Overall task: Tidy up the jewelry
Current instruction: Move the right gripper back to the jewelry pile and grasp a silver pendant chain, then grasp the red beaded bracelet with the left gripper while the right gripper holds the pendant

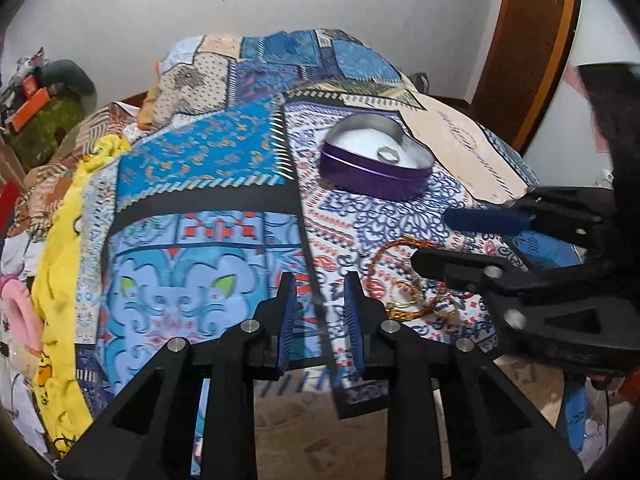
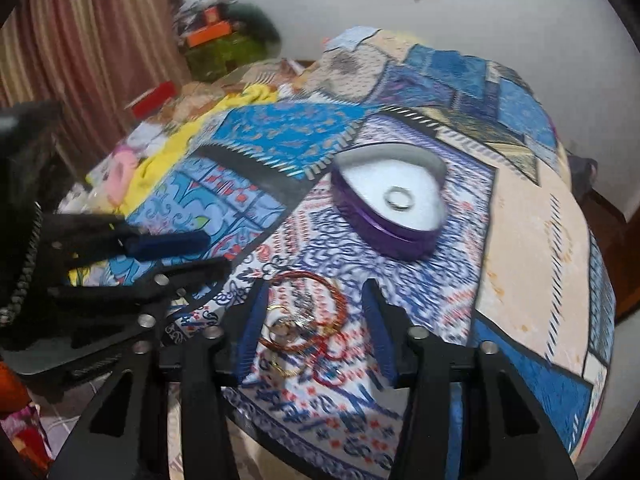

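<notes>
A purple heart-shaped tin [image 1: 376,172] with a white lining stands open on the patterned cloth; it also shows in the right wrist view [image 2: 400,236]. A silver ring [image 1: 387,153] lies inside it, seen too in the right wrist view [image 2: 399,197]. A heap of bangles and gold rings [image 2: 304,320] lies near the cloth's front edge, also in the left wrist view [image 1: 404,296]. My right gripper [image 2: 316,300] is open, its fingers on either side of the heap. My left gripper [image 1: 320,288] is open and empty, just left of the heap.
The blue patchwork cloth [image 1: 224,152] covers a rounded table. Yellow fabric [image 1: 60,264] and clutter lie at the left. A wooden door frame [image 1: 536,40] stands at the right. Striped curtains [image 2: 96,32] hang at the far left.
</notes>
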Available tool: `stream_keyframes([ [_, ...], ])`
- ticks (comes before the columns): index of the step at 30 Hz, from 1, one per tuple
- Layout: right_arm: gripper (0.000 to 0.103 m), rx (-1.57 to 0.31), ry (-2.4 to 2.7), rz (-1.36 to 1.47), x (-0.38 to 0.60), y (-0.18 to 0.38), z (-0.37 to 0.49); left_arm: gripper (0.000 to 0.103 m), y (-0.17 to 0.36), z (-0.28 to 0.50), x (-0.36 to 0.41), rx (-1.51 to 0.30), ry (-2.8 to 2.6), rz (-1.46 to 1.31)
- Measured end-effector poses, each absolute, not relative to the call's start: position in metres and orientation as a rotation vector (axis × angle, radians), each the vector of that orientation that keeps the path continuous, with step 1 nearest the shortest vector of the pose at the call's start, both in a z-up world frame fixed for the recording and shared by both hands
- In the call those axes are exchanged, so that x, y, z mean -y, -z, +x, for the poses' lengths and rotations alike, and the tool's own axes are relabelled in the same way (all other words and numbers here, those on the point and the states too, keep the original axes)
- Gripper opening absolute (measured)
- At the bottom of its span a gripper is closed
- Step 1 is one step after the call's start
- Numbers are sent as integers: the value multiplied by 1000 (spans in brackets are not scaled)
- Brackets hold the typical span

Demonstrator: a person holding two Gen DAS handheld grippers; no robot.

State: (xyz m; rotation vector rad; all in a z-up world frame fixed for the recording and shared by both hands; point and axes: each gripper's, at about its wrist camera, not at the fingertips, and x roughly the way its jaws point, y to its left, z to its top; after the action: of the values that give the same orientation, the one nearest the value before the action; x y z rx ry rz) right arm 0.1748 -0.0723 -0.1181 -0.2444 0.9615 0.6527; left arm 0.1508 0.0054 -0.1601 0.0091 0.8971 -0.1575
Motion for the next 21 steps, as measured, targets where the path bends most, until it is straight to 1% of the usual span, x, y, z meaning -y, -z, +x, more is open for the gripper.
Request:
stream_keyframes([
  [1,23,-982,-661,-253,69,122,177,24,160,150,-9,-897,152,3],
  [2,21,-998,-666,-256,67,124,179,24,161,150,-11,-899,150,-4],
  [4,12,-1022,-670,-268,64,129,181,24,163,149,-14,-902,151,-18],
  [12,11,-1059,-645,-335,55,141,184,24,172,148,-12,-924,181,-36],
  [15,9,-1044,-638,-363,54,141,181,24,172,147,-7,-919,195,-30],
  [21,9,-1004,-632,-297,65,126,181,24,171,147,1,-926,216,-28],
])
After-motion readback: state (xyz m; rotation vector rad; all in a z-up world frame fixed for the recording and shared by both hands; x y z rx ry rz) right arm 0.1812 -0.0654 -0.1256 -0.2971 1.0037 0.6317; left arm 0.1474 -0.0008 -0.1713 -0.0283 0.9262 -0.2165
